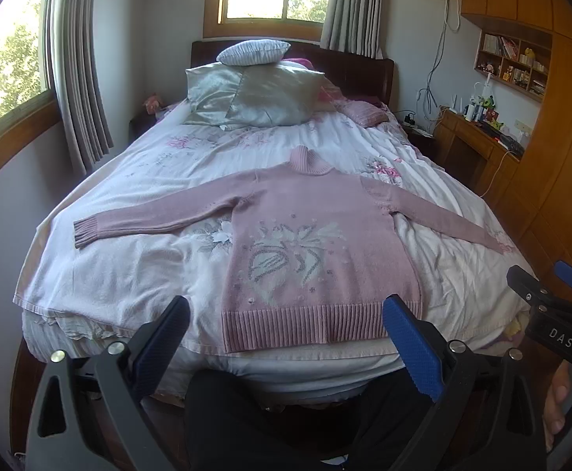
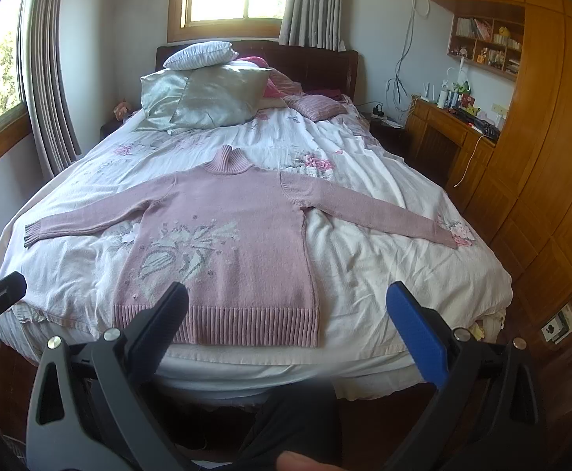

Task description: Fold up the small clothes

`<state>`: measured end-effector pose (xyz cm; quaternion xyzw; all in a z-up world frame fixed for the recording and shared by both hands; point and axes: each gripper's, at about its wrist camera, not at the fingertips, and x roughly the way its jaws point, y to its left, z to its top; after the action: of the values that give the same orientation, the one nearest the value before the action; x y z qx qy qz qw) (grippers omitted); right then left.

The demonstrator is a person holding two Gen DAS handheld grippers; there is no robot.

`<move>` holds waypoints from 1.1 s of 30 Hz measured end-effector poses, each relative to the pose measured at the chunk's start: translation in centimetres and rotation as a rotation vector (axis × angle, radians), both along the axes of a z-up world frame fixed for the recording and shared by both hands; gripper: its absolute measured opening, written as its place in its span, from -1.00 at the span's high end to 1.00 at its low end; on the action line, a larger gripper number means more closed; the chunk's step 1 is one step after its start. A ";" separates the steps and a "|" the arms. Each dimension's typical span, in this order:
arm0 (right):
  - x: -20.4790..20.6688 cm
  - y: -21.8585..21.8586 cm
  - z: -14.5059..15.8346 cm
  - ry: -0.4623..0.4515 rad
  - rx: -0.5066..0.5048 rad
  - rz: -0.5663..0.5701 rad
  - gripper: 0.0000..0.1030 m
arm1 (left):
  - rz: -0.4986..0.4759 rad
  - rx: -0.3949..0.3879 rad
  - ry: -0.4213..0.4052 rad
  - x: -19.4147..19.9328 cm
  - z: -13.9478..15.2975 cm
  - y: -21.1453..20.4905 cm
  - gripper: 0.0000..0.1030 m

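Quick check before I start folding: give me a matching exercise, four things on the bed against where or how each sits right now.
Things:
1. pink turtleneck sweater
2. striped white pillow
3. left claw
4. small pink cushion

States:
A. on top of the silver pillows
B. open, near the sweater's hem
C. spread flat, sleeves out
D. on the bed, right of the silver pillows

Pairs: 1-C, 2-A, 3-B, 4-D

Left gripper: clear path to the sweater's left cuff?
Probably yes. The left gripper is open at the foot of the bed, and the cuff lies flat on bare bedding, nothing on it.
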<state>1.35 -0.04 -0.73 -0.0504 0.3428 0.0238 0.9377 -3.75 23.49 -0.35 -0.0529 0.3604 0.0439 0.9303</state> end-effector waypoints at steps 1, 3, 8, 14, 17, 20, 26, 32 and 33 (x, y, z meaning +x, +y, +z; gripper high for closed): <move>0.0 0.0 0.0 0.000 0.000 0.000 -0.95 | 0.000 -0.001 0.000 0.0 0.0 0.0 -0.92; 0.0 0.0 0.0 0.001 0.003 -0.002 -0.95 | 0.000 -0.002 0.001 0.0 0.0 0.1 -0.92; 0.0 0.0 -0.1 0.001 0.002 -0.002 -0.95 | -0.001 0.000 0.001 0.0 0.0 0.0 -0.92; 0.0 0.0 -0.1 0.001 0.002 -0.001 -0.95 | -0.001 -0.001 0.001 0.0 0.0 0.1 -0.92; 0.0 0.0 -0.1 0.000 0.001 -0.001 -0.95 | 0.000 -0.001 0.002 0.1 0.0 0.1 -0.92; 0.0 0.0 -0.1 0.003 0.001 -0.001 -0.95 | 0.000 0.001 0.001 0.1 0.0 0.1 -0.92; 0.1 0.0 -0.1 0.006 0.000 -0.002 -0.95 | 0.002 0.000 0.004 0.2 -0.1 0.3 -0.92; 0.3 -0.2 -0.4 0.011 -0.001 -0.004 -0.95 | 0.007 -0.001 0.010 0.6 -0.4 0.4 -0.92; 0.4 -0.2 -0.5 0.012 -0.001 -0.005 -0.95 | 0.007 -0.002 0.011 0.7 -0.5 0.5 -0.92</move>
<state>1.72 -0.28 -1.23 -0.0499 0.3488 0.0217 0.9356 -3.09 23.96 -0.81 -0.0546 0.3656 0.0471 0.9280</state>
